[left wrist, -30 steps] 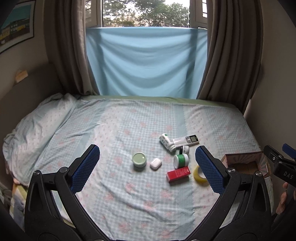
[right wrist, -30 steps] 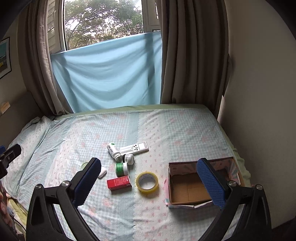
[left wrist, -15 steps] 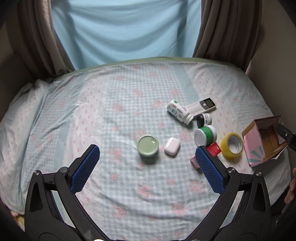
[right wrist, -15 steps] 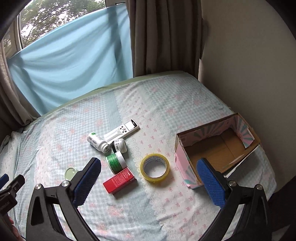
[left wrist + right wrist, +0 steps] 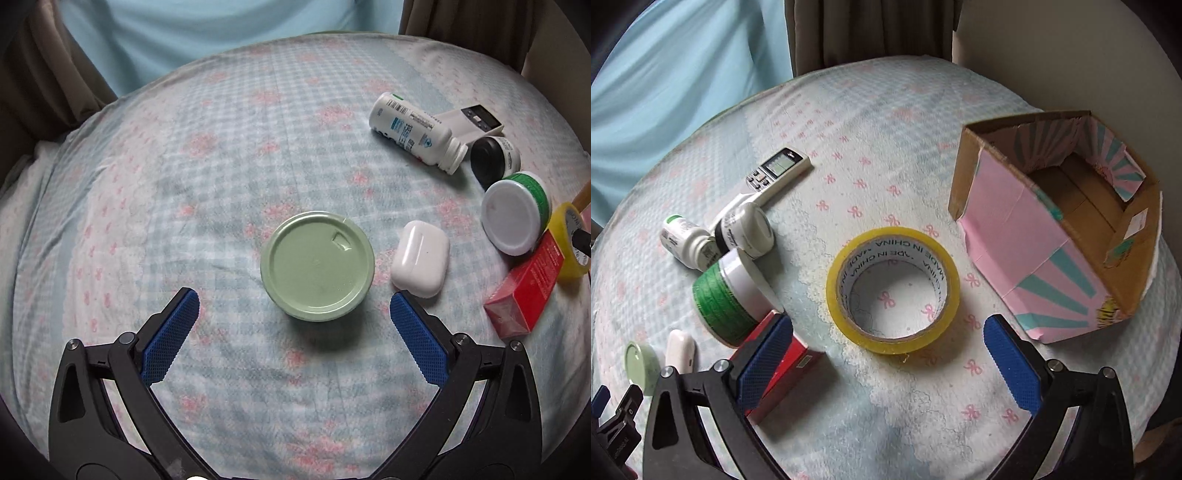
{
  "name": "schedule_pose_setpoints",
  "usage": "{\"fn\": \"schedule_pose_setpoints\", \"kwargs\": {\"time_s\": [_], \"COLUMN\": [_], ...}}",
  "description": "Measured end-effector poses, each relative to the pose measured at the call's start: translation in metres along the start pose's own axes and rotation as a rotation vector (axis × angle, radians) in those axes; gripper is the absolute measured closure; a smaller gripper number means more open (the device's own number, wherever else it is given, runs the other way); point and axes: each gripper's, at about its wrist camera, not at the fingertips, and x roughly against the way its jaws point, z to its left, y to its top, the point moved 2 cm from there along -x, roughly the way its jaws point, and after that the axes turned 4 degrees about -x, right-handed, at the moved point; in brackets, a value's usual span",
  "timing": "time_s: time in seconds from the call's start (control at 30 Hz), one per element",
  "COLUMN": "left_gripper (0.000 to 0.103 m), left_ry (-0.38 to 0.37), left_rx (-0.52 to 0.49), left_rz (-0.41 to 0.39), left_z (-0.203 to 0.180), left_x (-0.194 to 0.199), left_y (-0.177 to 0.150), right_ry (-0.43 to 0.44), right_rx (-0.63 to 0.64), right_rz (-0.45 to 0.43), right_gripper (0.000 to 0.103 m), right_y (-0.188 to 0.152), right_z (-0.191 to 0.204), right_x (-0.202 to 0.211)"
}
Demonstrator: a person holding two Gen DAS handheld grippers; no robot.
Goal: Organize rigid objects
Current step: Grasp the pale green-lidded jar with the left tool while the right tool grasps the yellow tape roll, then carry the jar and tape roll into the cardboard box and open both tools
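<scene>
My left gripper is open and empty, just short of a pale green round tin on the bed. A white earbud case lies right of the tin. My right gripper is open and empty, just short of a yellow tape roll. Its left finger hangs over a red box. A green-lidded jar, a black-banded jar, a white bottle and a remote lie to the left. An open pink cardboard box stands to the right.
Everything sits on a bed with a blue checked sheet. A wall is close behind the cardboard box. Brown curtains and a blue cloth hang at the far end. The bed's edge falls away right of the box.
Both grippers have moved down and forward toward the bed. The left one has closed in on the green tin, the right one on the tape roll. Both stay open.
</scene>
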Motion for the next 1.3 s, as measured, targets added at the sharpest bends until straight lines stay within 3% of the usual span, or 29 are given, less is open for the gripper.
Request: {"fn": "schedule_pose_setpoints", "kwargs": {"time_s": [0.27, 0.43, 0.57, 0.67, 1.03, 1.3], "left_gripper": [0.001, 0.008, 0.017, 0.035, 0.035, 0.035], "left_ry": [-0.007, -0.029, -0.073, -0.110, -0.090, -0.101], "left_rx": [0.013, 0.024, 0.041, 0.012, -0.032, -0.026], "left_rz": [-0.035, -0.027, -0.015, -0.014, -0.026, -0.072], "left_z": [-0.007, -0.003, 0.002, -0.005, -0.008, -0.006], "left_x": [-0.032, -0.042, -0.045, -0.045, -0.036, 0.007], "left_y": [-0.002, 0.003, 0.007, 0.010, 0.011, 0.015], "right_ry": [-0.035, -0.059, -0.069, -0.069, -0.053, -0.011], "right_rx": [-0.067, -0.061, -0.026, 0.002, 0.016, 0.035], "right_rz": [-0.037, -0.036, -0.038, -0.041, -0.036, -0.072], "right_gripper": [0.000, 0.000, 0.000, 0.006, 0.007, 0.007], "right_y": [-0.001, 0.008, 0.014, 0.020, 0.025, 0.034], "right_z": [-0.003, -0.004, -0.002, 0.002, 0.002, 0.005], "right_x": [-0.035, -0.044, -0.042, -0.043, -0.034, 0.006]}}
